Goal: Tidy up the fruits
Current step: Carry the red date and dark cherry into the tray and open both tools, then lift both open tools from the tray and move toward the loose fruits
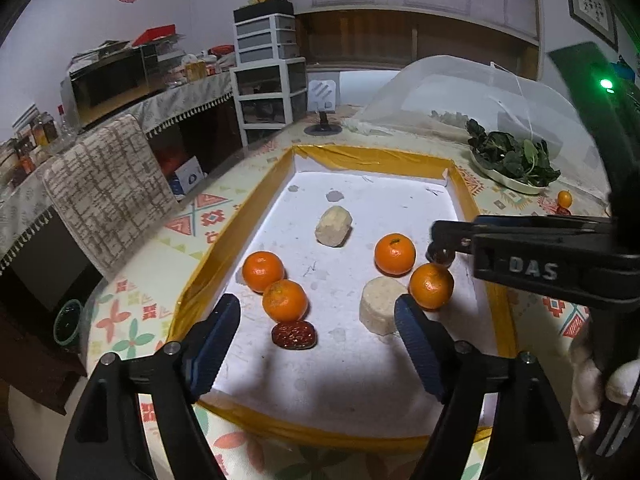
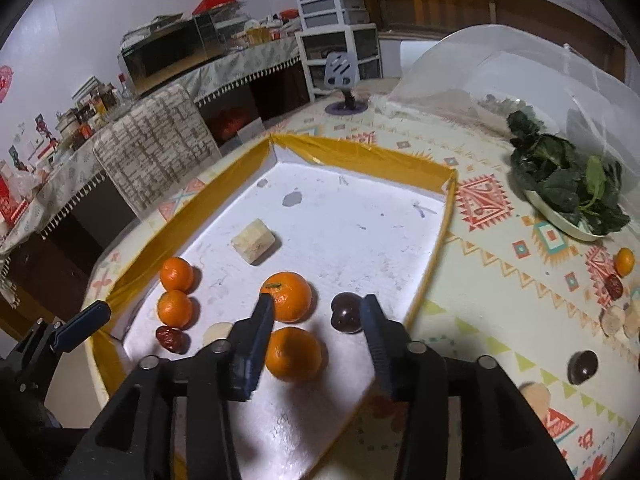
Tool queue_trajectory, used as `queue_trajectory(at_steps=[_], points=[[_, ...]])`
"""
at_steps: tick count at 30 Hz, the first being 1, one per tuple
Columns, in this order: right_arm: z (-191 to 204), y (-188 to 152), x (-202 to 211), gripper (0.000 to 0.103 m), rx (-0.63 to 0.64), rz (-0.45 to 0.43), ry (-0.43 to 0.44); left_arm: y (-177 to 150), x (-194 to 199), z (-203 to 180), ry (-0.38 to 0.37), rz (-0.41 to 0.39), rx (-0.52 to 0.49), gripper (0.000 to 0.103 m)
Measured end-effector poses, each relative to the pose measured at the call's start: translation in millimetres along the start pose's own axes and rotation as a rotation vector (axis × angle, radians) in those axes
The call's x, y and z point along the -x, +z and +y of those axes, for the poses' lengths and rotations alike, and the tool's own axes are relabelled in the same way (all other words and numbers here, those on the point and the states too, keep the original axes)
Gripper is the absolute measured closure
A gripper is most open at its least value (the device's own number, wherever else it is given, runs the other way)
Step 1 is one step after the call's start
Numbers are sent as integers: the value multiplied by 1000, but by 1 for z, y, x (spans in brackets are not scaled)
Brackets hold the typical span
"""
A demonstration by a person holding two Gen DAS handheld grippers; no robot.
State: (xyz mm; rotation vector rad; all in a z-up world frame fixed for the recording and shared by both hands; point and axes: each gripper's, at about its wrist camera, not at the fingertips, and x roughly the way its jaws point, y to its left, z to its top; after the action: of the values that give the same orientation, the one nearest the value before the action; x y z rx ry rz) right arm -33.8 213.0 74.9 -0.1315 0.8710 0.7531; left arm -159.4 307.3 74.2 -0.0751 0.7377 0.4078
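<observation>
Both the left gripper (image 1: 318,330) and the right gripper (image 2: 318,322) are spread and empty; four oranges (image 2: 286,297) lie in the tray (image 2: 442,216), one orange (image 2: 625,262) waits outside.

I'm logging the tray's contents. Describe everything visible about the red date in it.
The red date is a small, oblong dried fruit, dark red with wrinkled, slightly glossy skin. It lies flat on the white floor of the tray, near its left wall, just in front of an orange that it seems to touch or nearly touch. It lies ahead of the open left gripper; neither pad touches it.
</observation>
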Motion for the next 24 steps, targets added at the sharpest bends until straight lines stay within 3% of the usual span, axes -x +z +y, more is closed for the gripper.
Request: queue_trajectory(at_steps=[2, 10, 24], points=[[-2, -3, 10, 50, -2, -18, -13, 0, 6, -1, 27, -13, -1, 18], [-22, -20, 40, 47, -54, -48, -24, -3, 30, -17, 59, -48, -40, 16], [-65, -63, 69, 41, -126, -46, -52, -10, 54, -66, -35, -39, -126, 16]])
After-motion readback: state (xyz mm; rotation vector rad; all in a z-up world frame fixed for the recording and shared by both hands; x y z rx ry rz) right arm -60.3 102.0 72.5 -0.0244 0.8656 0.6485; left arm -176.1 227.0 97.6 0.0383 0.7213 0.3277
